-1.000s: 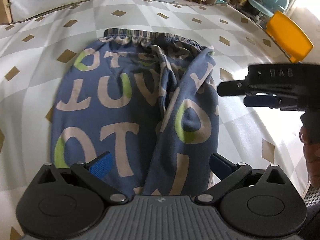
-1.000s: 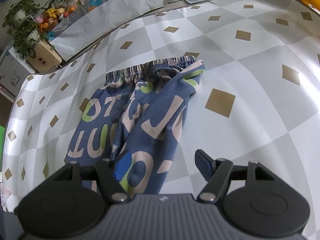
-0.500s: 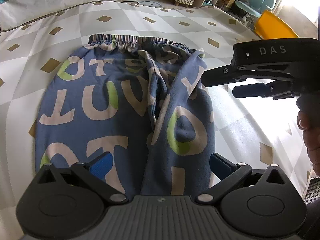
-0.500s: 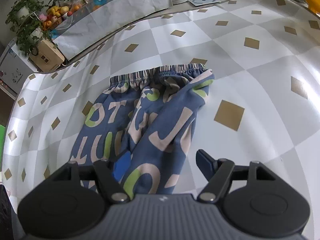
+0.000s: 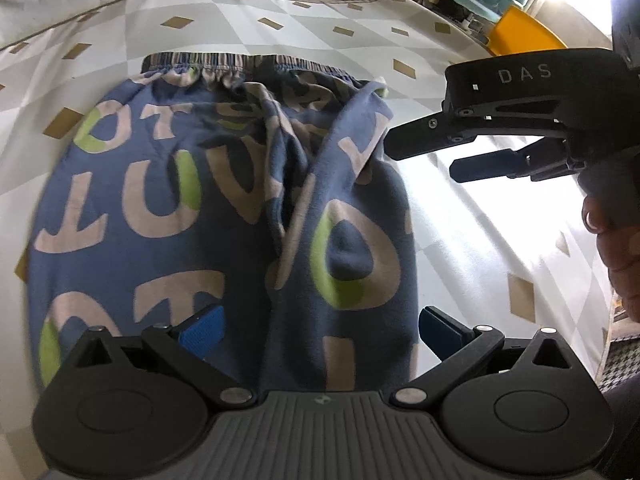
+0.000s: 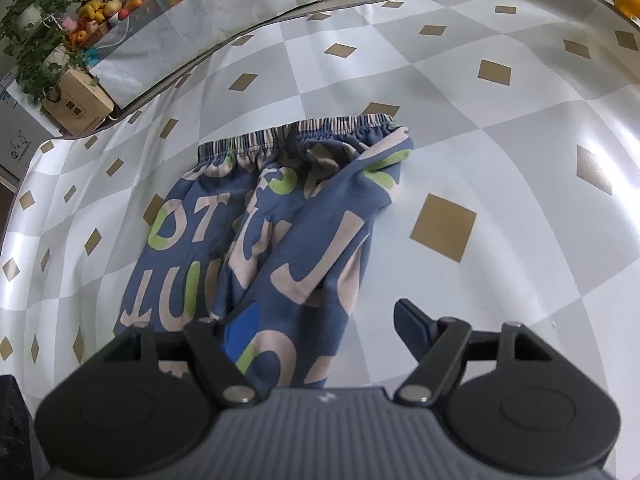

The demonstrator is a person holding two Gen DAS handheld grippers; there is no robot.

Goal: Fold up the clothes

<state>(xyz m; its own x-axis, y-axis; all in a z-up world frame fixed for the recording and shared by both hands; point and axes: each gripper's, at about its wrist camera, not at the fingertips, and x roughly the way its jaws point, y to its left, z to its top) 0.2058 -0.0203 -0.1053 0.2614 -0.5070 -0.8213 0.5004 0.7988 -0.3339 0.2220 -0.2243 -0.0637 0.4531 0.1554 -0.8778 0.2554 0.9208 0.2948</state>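
trousers flat on tablecloth | both hand-held grippers wide — L, R prob. empty

My left gripper sits at the bottom of its frame, pitched down, jaws wide apart, pads pressing nothing. My right gripper is the same: angled down, jaws spread and just been opening a bit more. In the left view it enters from the right edge, with my hand on its handle.
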